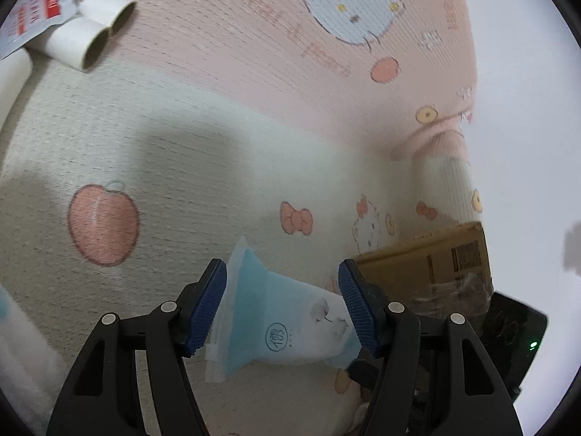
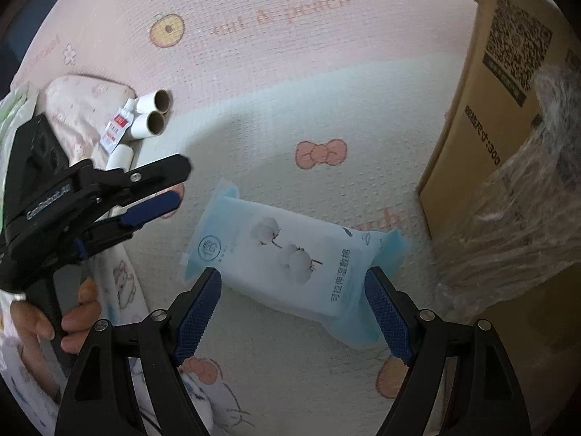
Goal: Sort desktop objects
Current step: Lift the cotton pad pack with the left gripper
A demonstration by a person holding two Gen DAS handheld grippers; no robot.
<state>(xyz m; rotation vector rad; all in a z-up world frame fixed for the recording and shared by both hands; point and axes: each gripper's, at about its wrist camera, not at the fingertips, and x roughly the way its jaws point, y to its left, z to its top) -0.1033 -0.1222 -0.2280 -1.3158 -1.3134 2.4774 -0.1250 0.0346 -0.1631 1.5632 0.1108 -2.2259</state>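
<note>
Your left hand-held gripper gapes wide, your right hand-held gripper open above the wipes pack; close on it next, then box it

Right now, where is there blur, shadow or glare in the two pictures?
Left wrist view: a broad soft shadow lies across the mat, the far cat print is blurred, the right side is washed out white. Right wrist view: the wipes pack is sharp, the cardboard box bends with the fisheye.

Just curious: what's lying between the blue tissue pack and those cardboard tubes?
Only bare printed mat between pack and tubes, in the right wrist view.
</note>
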